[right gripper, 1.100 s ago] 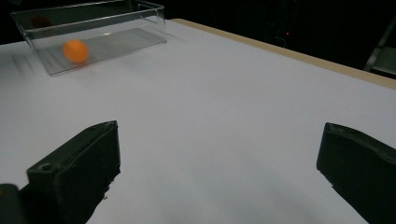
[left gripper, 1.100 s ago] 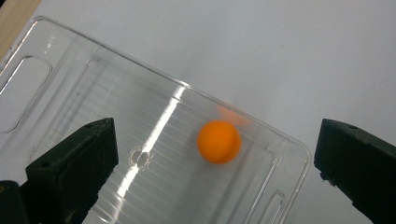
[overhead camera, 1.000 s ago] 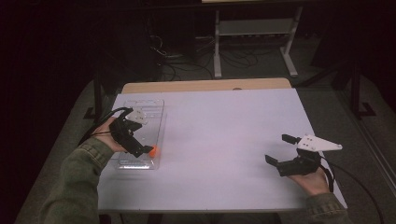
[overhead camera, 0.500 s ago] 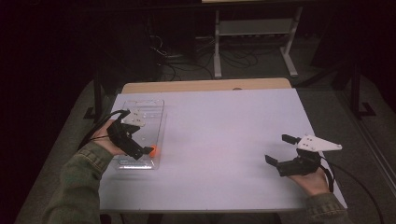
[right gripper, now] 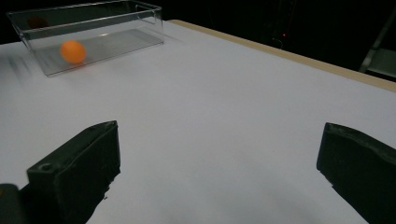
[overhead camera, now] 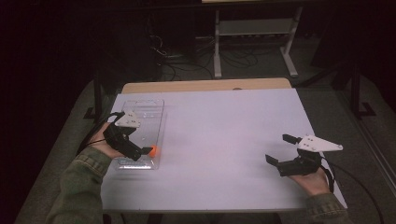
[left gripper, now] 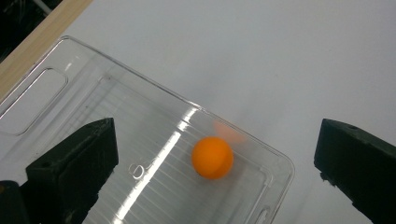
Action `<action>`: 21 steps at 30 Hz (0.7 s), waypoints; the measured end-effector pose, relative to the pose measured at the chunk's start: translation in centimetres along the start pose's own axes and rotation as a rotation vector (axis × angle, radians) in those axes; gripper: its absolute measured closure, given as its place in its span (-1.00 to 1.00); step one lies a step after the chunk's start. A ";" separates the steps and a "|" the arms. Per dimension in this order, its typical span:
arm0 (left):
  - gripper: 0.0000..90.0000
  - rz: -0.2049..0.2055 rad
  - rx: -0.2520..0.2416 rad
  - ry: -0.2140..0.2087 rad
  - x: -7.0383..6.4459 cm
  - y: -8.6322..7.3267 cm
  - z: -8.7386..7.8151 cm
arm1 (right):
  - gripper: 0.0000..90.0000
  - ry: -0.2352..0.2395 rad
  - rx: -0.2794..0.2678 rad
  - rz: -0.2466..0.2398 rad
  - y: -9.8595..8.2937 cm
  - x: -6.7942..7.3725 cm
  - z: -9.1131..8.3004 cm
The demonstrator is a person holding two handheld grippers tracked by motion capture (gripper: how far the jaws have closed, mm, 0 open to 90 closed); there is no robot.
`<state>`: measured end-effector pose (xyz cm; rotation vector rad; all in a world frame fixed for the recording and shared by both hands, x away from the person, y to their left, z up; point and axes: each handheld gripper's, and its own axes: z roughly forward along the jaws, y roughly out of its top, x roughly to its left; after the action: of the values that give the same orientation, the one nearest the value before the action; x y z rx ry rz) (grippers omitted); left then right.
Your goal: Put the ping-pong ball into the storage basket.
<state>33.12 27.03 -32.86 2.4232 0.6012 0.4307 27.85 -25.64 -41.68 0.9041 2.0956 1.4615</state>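
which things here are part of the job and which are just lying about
In the job:
small orange ball
clear plastic rectangular bin
left gripper, open above it

Just about:
right gripper, open, idle
white table
metal shelf stand behind

Table [overhead camera: 224, 116]: white top, with a light wooden strip [overhead camera: 205, 85] along the far edge. Floor [overhead camera: 373, 126]: grey, visible left and right of the table. Shelf stand [overhead camera: 254, 35]: pale metal frame with one low shelf, far centre-right. Cables [overhead camera: 180, 58]: loose tangle on the floor beside the stand. Surroundings: dark, unlit; light falls mainly on the tabletop.
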 end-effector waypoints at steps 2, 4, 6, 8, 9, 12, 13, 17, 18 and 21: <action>-1.00 -0.008 -0.011 -0.001 0.0 -0.2 0.0 | -1.00 -0.001 0.000 -0.001 0.0 0.0 0.0; -1.00 -0.017 -0.020 -0.001 0.0 -0.5 -0.1 | -1.00 -0.001 0.000 -0.001 0.0 0.0 0.0; -1.00 -0.029 -0.039 -0.001 0.0 -0.8 -0.2 | -1.00 -0.001 0.001 0.000 0.0 0.0 0.0; -1.00 -0.034 -0.050 0.003 0.0 -1.0 -0.4 | -1.00 0.000 0.002 0.000 0.0 0.0 0.0; -1.00 -0.039 -0.057 0.008 0.0 -1.1 -0.4 | -1.00 0.000 0.003 -0.001 0.0 0.0 0.0; -1.00 -0.051 -0.075 0.010 -0.1 -1.3 -0.6 | -1.00 0.000 0.004 -0.002 0.0 0.0 0.1; -1.00 -0.048 -0.075 0.010 -0.1 -1.4 -0.6 | -1.00 0.000 0.004 -0.002 0.0 0.0 0.1; -1.00 -0.058 -0.088 0.000 -0.2 -1.7 -0.5 | -1.00 0.000 0.003 -0.001 0.0 0.0 0.0; -1.00 -0.060 -0.091 -0.002 -0.2 -1.8 -0.5 | -1.00 0.000 0.004 -0.002 0.0 0.0 0.0; -1.00 -0.066 -0.095 -0.006 -0.2 -2.1 -0.4 | -1.00 0.001 0.004 -0.002 0.0 0.0 0.0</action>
<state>32.09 28.61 -33.95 2.3069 0.6417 0.4151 27.88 -25.62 -41.72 0.9031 2.1004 1.4573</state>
